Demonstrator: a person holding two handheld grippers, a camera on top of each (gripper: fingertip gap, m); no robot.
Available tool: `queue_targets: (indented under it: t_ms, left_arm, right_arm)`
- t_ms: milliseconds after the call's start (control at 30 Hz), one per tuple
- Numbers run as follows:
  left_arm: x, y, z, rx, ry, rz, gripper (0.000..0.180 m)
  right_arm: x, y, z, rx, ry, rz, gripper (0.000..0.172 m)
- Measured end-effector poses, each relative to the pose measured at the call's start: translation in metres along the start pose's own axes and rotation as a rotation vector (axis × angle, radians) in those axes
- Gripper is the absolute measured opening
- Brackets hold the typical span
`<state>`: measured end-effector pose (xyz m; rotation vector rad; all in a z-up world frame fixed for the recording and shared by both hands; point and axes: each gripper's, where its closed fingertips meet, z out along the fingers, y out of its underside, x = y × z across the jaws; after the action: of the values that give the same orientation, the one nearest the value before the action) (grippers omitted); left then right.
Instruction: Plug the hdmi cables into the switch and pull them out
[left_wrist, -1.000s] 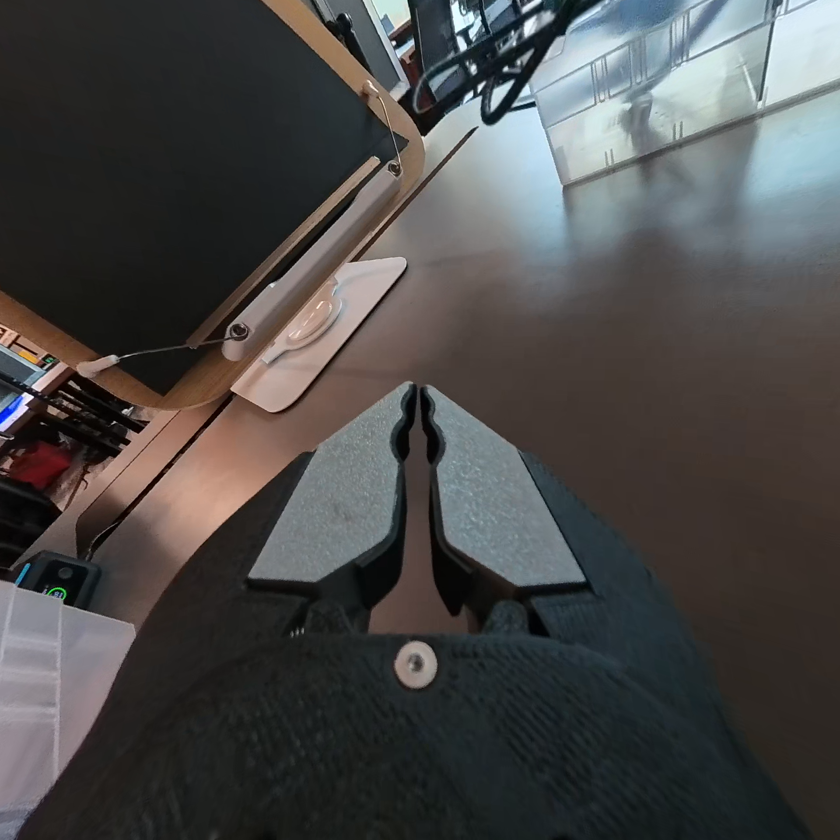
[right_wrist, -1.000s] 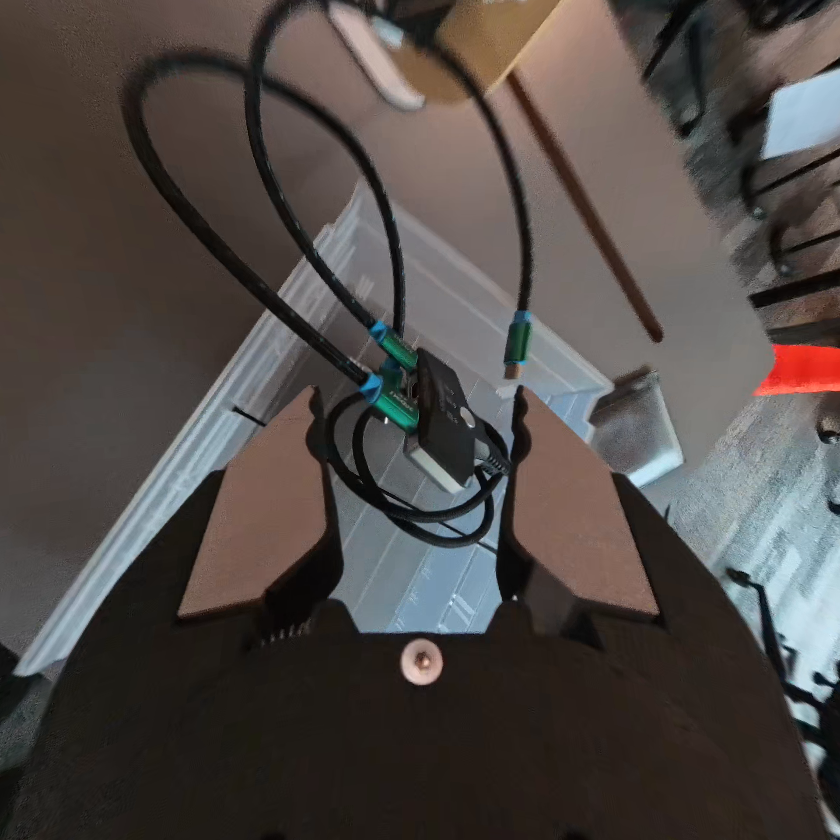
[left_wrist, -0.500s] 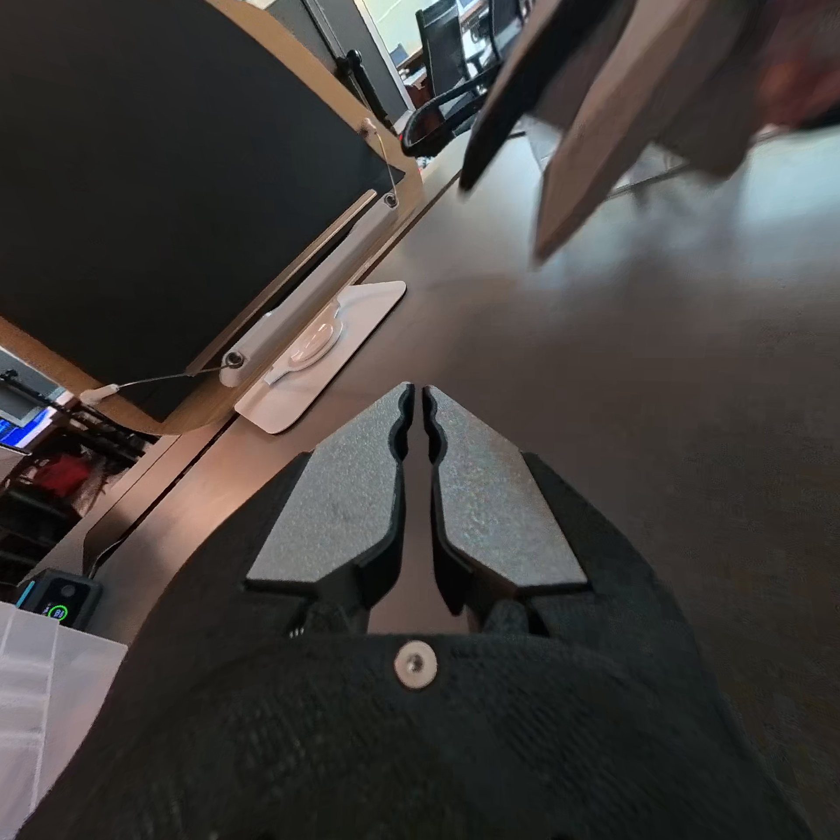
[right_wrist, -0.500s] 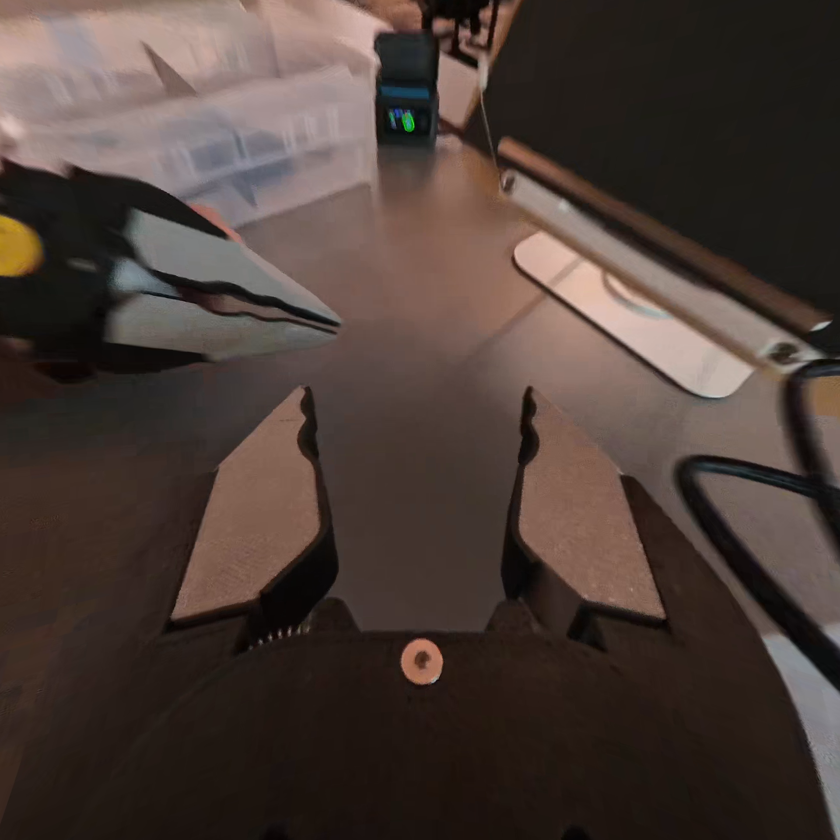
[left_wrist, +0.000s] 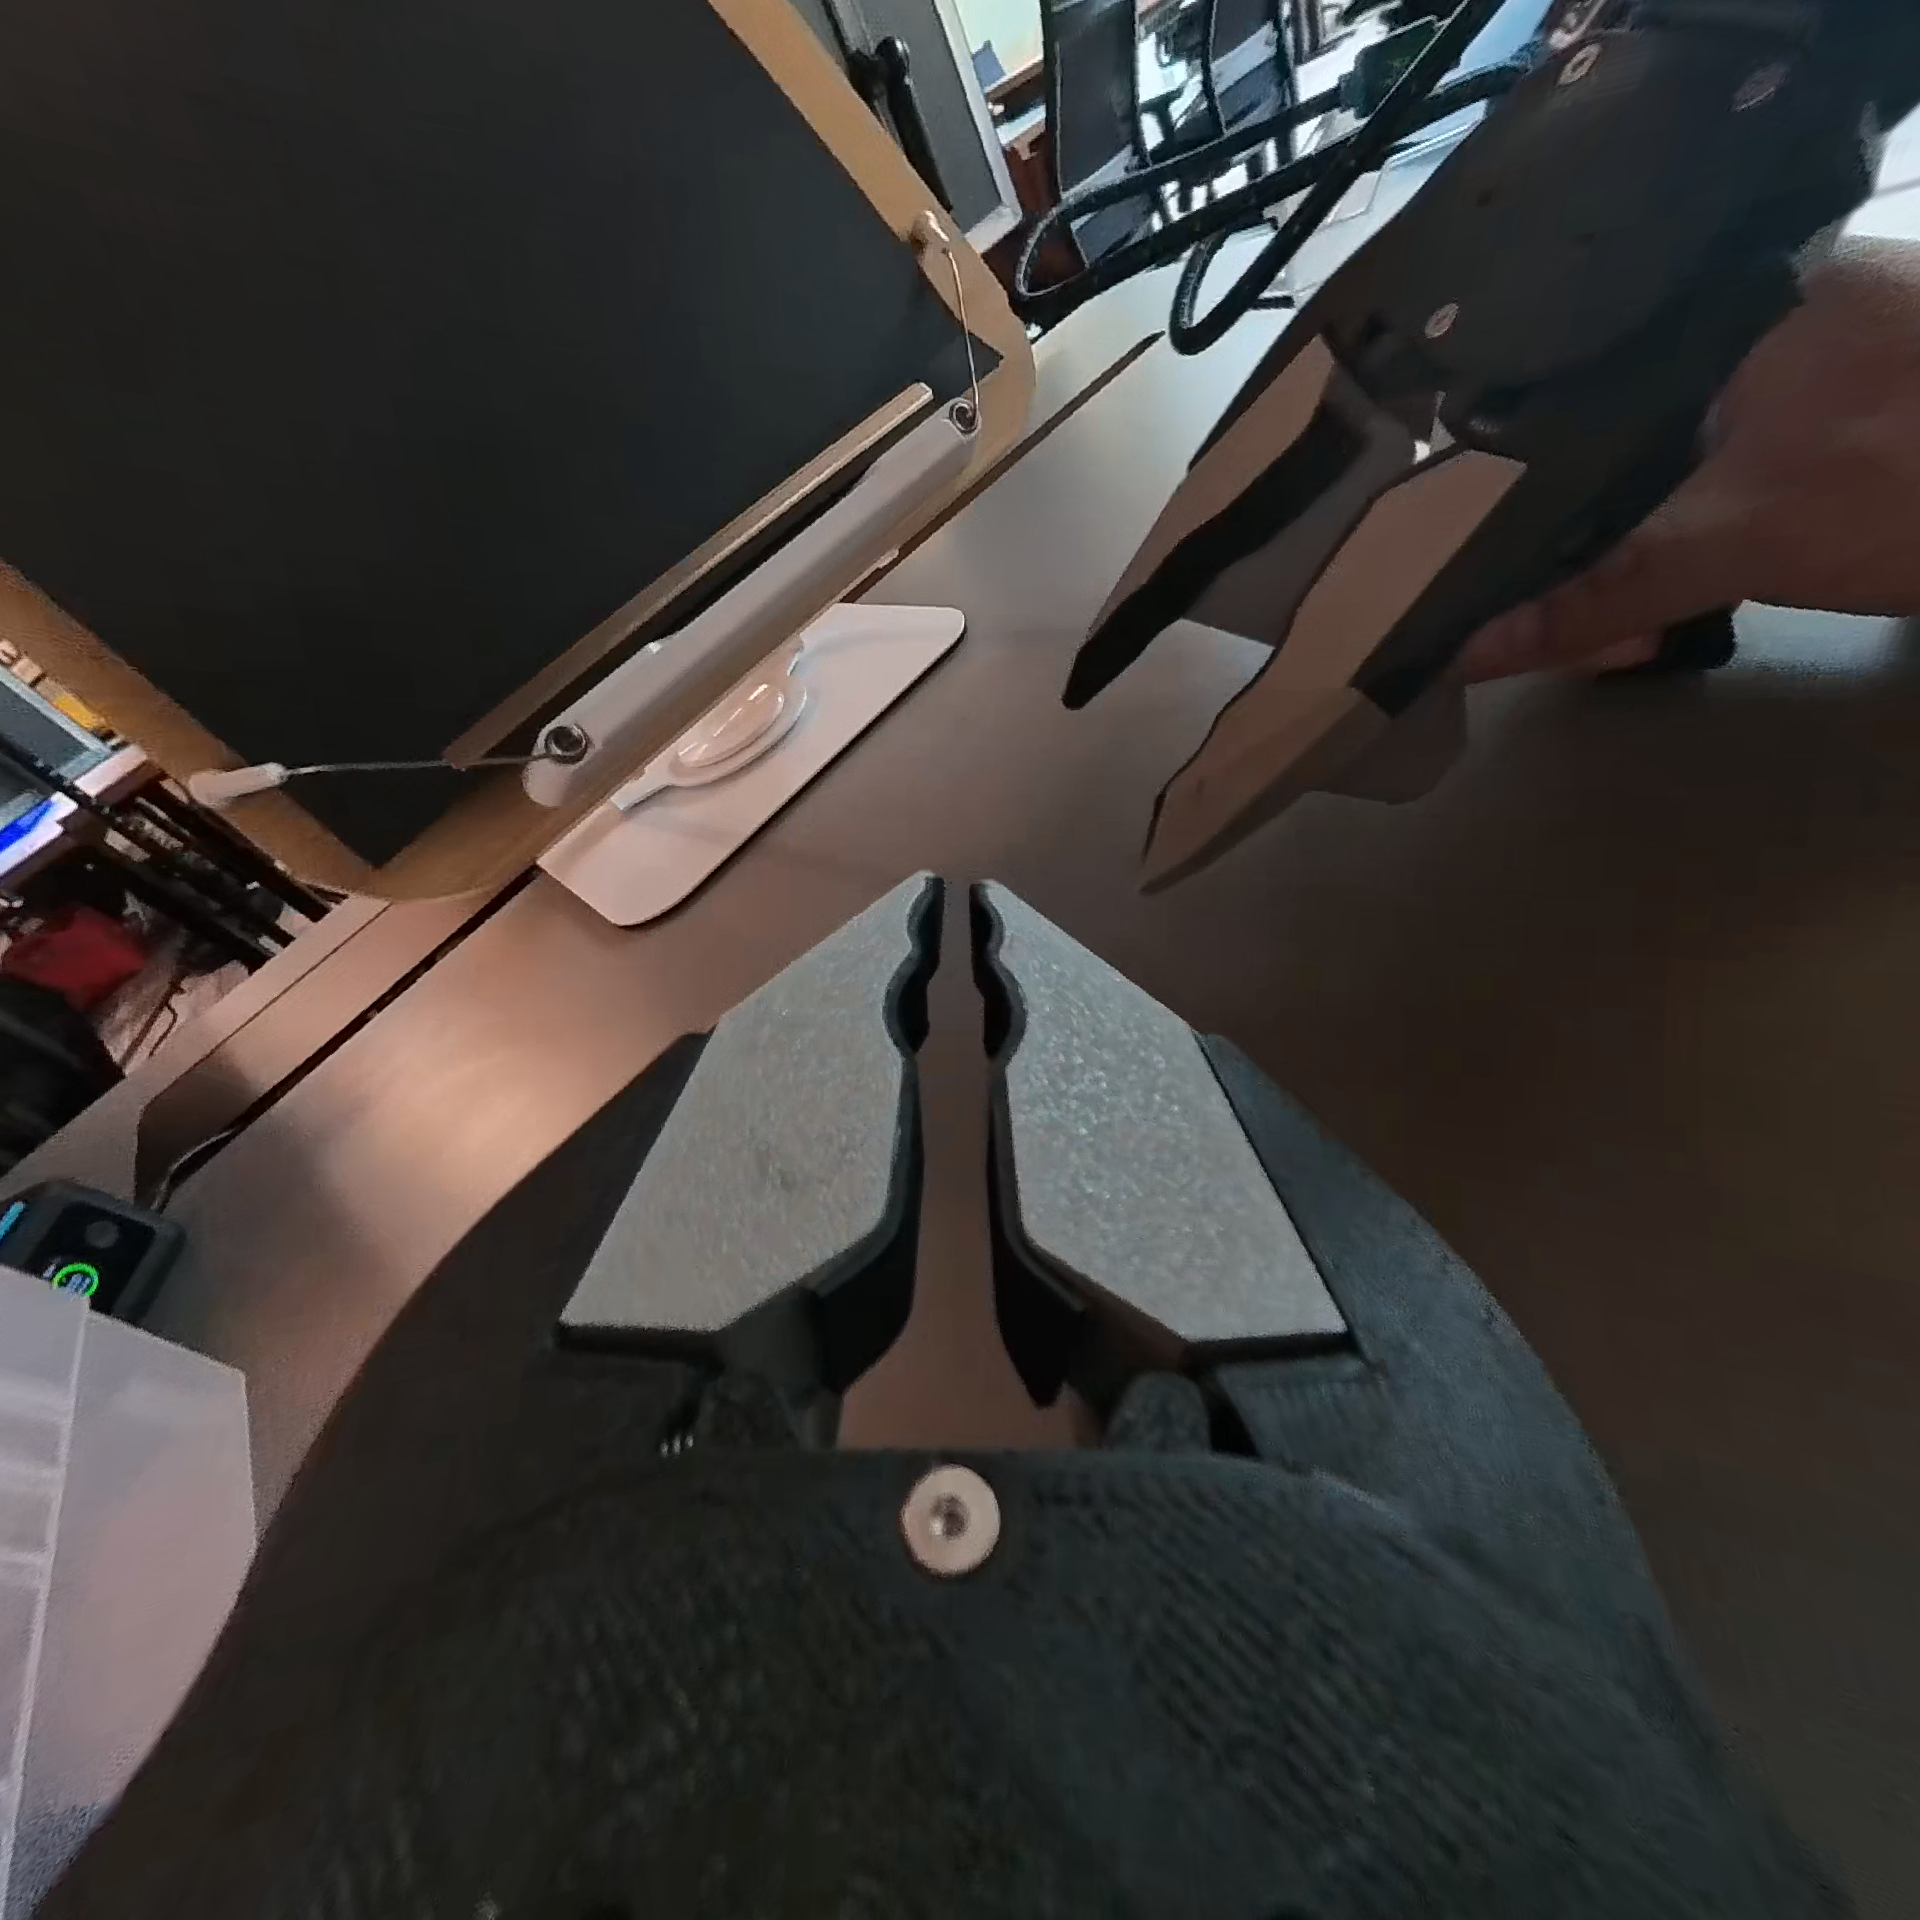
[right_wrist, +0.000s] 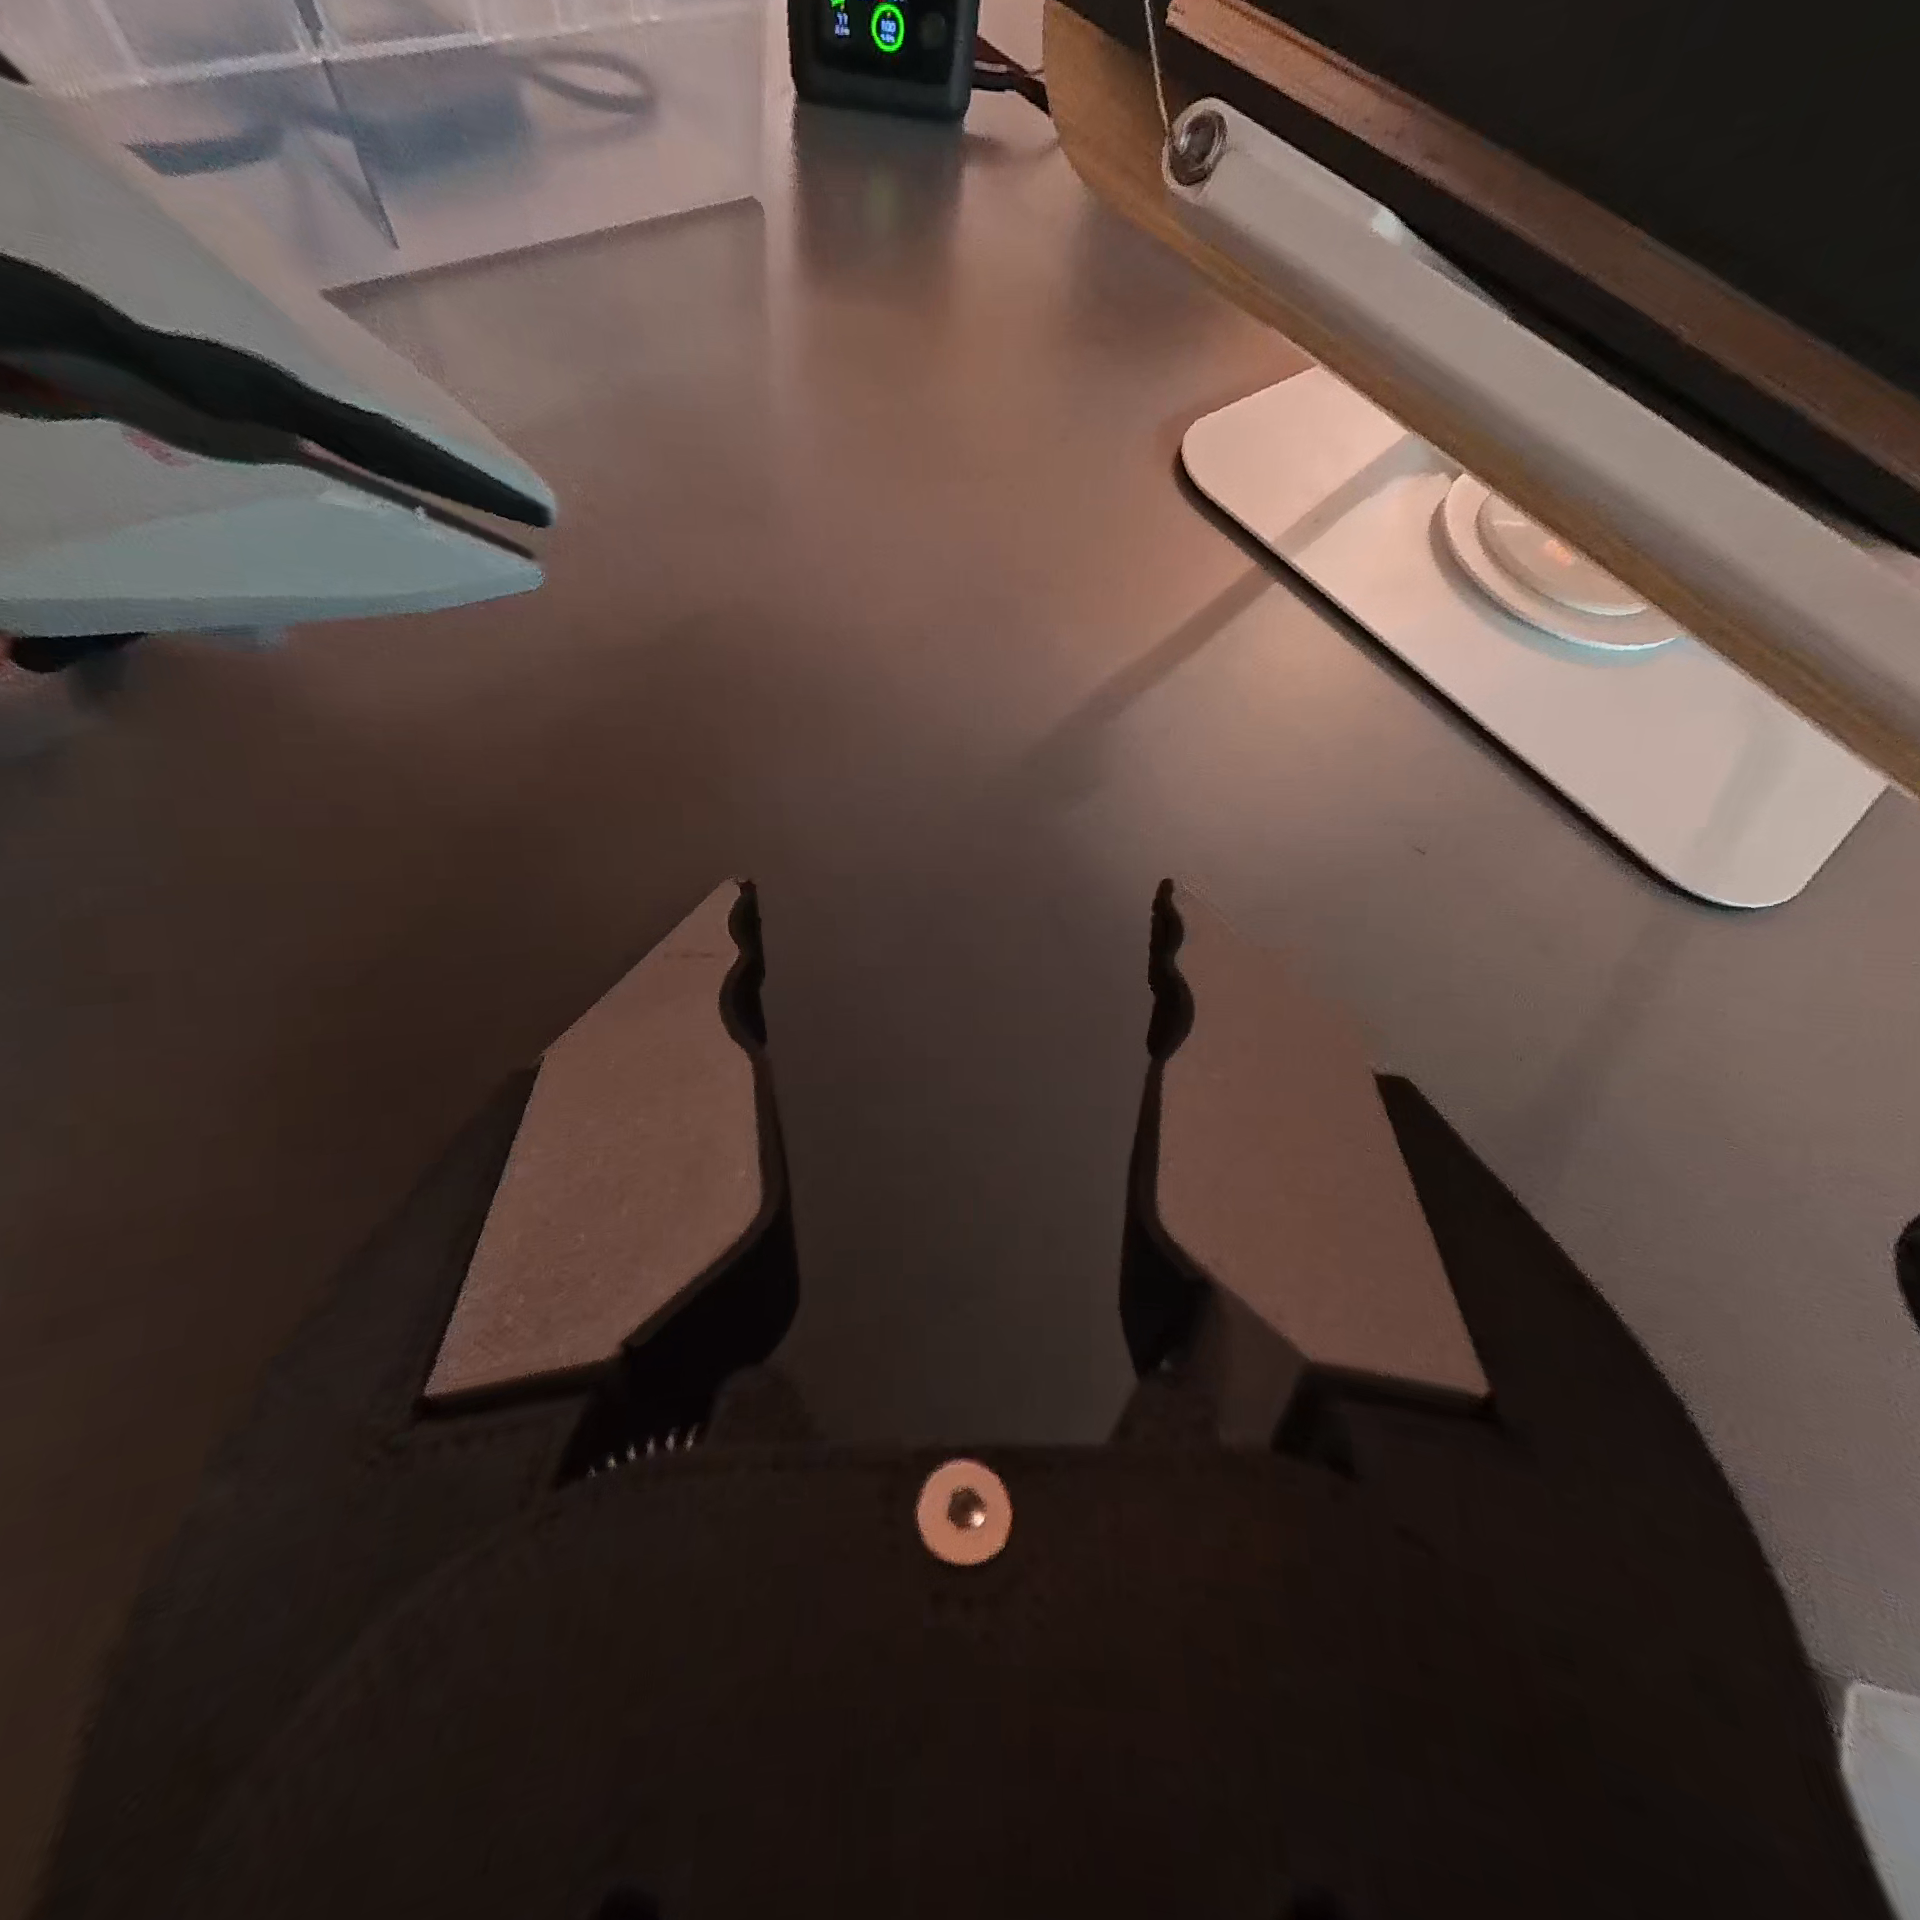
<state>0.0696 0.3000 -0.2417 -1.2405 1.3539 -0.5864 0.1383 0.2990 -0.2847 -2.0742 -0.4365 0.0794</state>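
Over table (right_wrist: 935, 675), right hand-held gripper (right_wrist: 954, 894) wide, empty

Grippers: two, left gripper (left_wrist: 956, 894) and right gripper (right_wrist: 954, 894)
Monitor (left_wrist: 416, 364): one
Monitor base (left_wrist: 790, 758): one
Small screen device (right_wrist: 883, 47): one
Clear plastic bins (right_wrist: 416, 135): one seen clearly
Black cables (left_wrist: 1226, 208): several, count unclear

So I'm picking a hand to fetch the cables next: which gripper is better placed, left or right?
Probably the right gripper: its jaws stand wide open with nothing between them, and the black cables lie on its side, behind it. The left gripper is shut on nothing, over bare table.
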Motion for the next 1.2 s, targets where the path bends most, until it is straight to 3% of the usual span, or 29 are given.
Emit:
queue_targets:
  t_ms: [133,267,400,467,633,800,867,933,1067,1133,1200]
  left_arm:
    - [0.015,-0.002,-0.021,-0.009,0.018,-0.108,0.011]
    - [0.031,0.007,-0.06,-0.095,0.035,-0.243,0.035]
    - [0.012,0.0,-0.128,-0.2,0.003,-0.163,0.041]
    - [-0.001,0.006,-0.166,-0.337,0.045,-0.088,0.046]
    - [-0.065,0.063,-0.234,-0.704,-0.049,0.077,0.056]
    - [-0.093,0.13,-0.245,-0.872,-0.095,0.035,0.051]
    - [-0.102,0.148,-0.248,-0.912,-0.131,0.044,0.042]
    - [-0.11,0.142,-0.249,-0.857,-0.164,0.036,0.021]
    - [-0.119,0.119,-0.254,-0.765,-0.165,-0.057,0.017]
    - [-0.141,0.106,-0.263,-0.758,-0.263,-0.022,0.011]
    - [-0.173,0.073,-0.272,-0.665,-0.419,-0.016,0.004]
  right_arm:
    - [-0.001,0.001,-0.001,-0.001,-0.003,0.009,0.071]
    - [-0.001,0.001,0.0,-0.008,-0.002,0.003,0.071]
    - [0.0,0.001,0.0,-0.005,0.0,0.008,0.07]
    - [0.0,0.002,0.0,-0.012,-0.001,0.011,0.069]
    - [-0.002,0.004,0.002,-0.031,-0.003,0.004,0.068]
    - [-0.004,0.005,0.0,-0.031,-0.006,0.009,0.066]
    - [-0.004,0.005,-0.001,-0.025,-0.014,0.025,0.065]
    - [-0.004,0.005,-0.003,-0.018,-0.026,0.042,0.062]
    - [-0.003,0.006,-0.003,-0.024,-0.042,0.071,0.061]
    - [-0.004,0.007,-0.001,-0.038,-0.05,0.076,0.06]
    - [-0.004,0.008,-0.001,-0.043,-0.05,0.076,0.06]
